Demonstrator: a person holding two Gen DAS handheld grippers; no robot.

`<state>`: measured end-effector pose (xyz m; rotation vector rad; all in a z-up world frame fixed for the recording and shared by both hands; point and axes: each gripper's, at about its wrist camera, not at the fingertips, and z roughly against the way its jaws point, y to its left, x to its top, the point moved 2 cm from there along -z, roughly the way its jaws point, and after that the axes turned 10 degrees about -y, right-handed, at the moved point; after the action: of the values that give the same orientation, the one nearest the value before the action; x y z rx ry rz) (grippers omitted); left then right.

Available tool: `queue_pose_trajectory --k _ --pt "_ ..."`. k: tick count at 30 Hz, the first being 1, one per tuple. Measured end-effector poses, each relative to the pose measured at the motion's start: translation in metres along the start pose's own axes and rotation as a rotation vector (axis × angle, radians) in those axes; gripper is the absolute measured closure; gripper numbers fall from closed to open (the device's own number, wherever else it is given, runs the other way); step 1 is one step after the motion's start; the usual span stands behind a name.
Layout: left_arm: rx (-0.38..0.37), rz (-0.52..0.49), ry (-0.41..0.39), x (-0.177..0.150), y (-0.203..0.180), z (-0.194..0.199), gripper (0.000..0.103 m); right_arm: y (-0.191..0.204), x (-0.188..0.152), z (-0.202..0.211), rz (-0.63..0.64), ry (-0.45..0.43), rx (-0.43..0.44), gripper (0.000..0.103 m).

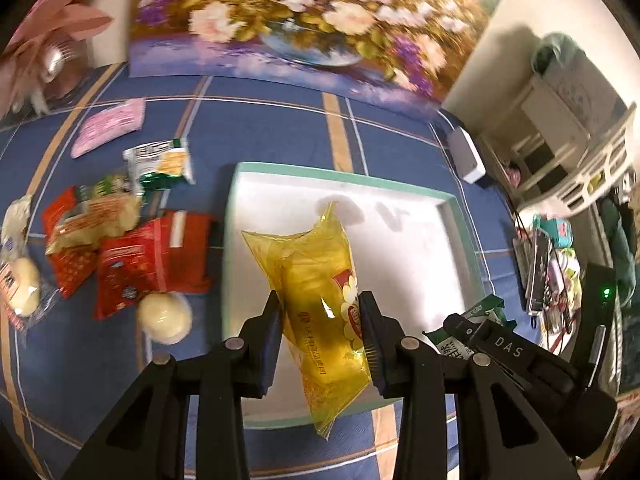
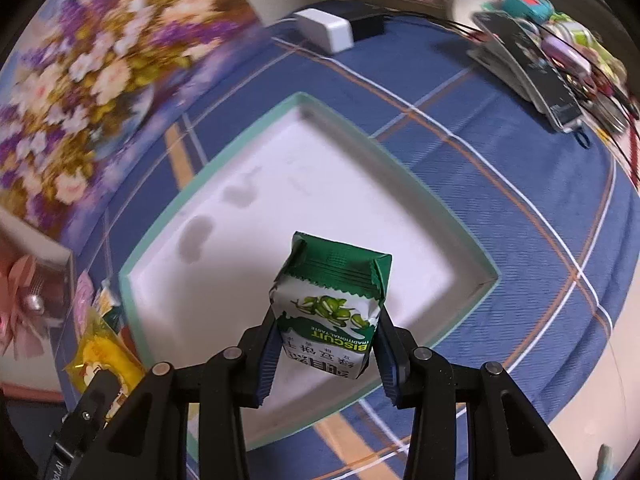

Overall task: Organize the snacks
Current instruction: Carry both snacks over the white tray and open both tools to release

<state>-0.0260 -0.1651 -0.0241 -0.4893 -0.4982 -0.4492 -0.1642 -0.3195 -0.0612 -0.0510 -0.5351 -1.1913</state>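
Note:
My left gripper (image 1: 322,326) is shut on a yellow snack packet (image 1: 320,288), which hangs over the near half of a shallow white tray with a teal rim (image 1: 280,170). My right gripper (image 2: 326,344) is shut on a green-and-white biscuit packet (image 2: 332,308) and holds it above the same tray (image 2: 192,182), whose white floor is bare. The right gripper with its green packet (image 1: 476,316) shows at the lower right of the left wrist view. The yellow packet (image 2: 100,356) shows at the lower left of the right wrist view.
Loose snacks lie left of the tray on the blue plaid cloth: red packets (image 1: 152,260), a green-and-white packet (image 1: 160,162), a pink packet (image 1: 110,126) and round pale buns (image 1: 164,318). A flower painting (image 1: 304,20) stands behind. A white box (image 2: 328,30) and cluttered items (image 2: 540,64) sit at the right.

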Motion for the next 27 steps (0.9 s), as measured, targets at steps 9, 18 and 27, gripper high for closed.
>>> queue_pose_trajectory --k 9,18,27 --pt "-0.017 -0.035 0.064 -0.010 -0.020 -0.045 0.064 -0.025 0.005 -0.007 -0.039 0.006 -0.069 0.058" --pt "-0.011 -0.024 0.115 -0.017 -0.021 -0.074 0.064 -0.037 0.003 -0.026 -0.056 0.053 -0.092 0.058" --pt "-0.012 0.013 0.125 -0.015 -0.011 -0.072 0.059 -0.036 0.000 -0.028 -0.043 0.057 -0.100 0.057"
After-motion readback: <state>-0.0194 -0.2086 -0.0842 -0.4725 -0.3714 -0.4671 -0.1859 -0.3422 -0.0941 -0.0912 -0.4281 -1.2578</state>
